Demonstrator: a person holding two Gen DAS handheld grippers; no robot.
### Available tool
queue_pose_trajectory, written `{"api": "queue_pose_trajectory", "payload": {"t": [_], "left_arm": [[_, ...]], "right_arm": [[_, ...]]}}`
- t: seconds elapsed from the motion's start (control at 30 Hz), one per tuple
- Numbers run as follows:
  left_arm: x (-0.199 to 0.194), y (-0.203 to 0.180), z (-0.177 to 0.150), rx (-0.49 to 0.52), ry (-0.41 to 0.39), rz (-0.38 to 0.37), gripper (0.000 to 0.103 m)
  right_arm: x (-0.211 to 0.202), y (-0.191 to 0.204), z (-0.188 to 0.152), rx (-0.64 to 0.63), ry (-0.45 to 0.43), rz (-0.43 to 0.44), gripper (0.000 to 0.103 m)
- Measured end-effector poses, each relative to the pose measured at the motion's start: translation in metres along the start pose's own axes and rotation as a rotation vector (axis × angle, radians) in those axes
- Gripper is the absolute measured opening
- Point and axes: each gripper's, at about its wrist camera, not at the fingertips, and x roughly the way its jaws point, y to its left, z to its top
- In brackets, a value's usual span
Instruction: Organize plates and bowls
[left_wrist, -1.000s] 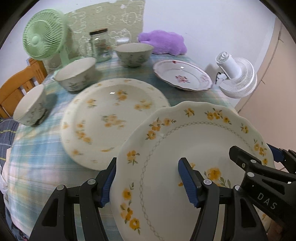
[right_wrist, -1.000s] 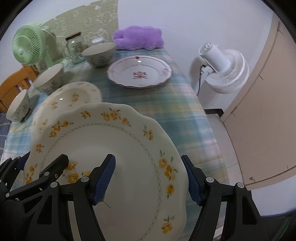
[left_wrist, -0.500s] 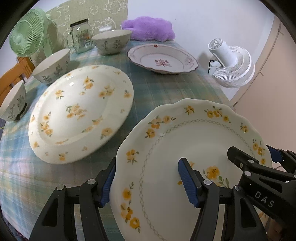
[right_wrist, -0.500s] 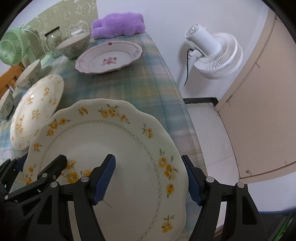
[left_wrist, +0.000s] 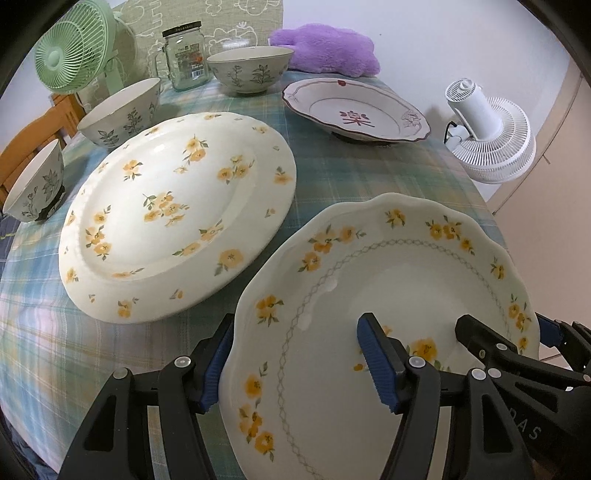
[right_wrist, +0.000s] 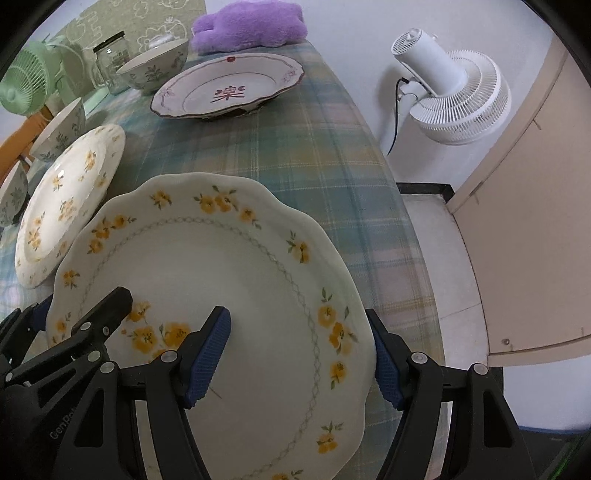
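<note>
Plaid worktop ahead, now closer than a second ago. Scalloped plate is carried by both: left fingers straddle its left rim, right fingers its right rim, each clamping it. Stack target, flowered plate, lies just left-forward of left fingers, nearer now.

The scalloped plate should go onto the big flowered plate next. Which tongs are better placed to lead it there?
Probably the left tongs. They grip the scalloped plate on the edge nearest the big flowered plate. The right tongs grip the opposite edge, toward the table edge.
</note>
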Motion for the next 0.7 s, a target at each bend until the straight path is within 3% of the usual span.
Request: {"api": "queue_pose_trajectory", "payload": {"t": [0.37,0.7], "left_arm": [[-0.010,0.000,-0.002,0.061,0.036,-0.036,0.068],[-0.051,0.037,0.011,0.067,-0.059,-0.063,0.079]], "right_arm": [[-0.005,-0.003,-0.001,0.057,0.026,0.002,0.075],[-0.054,0.020,0.002,0.091,-0.106,-0.035,0.079]]}}
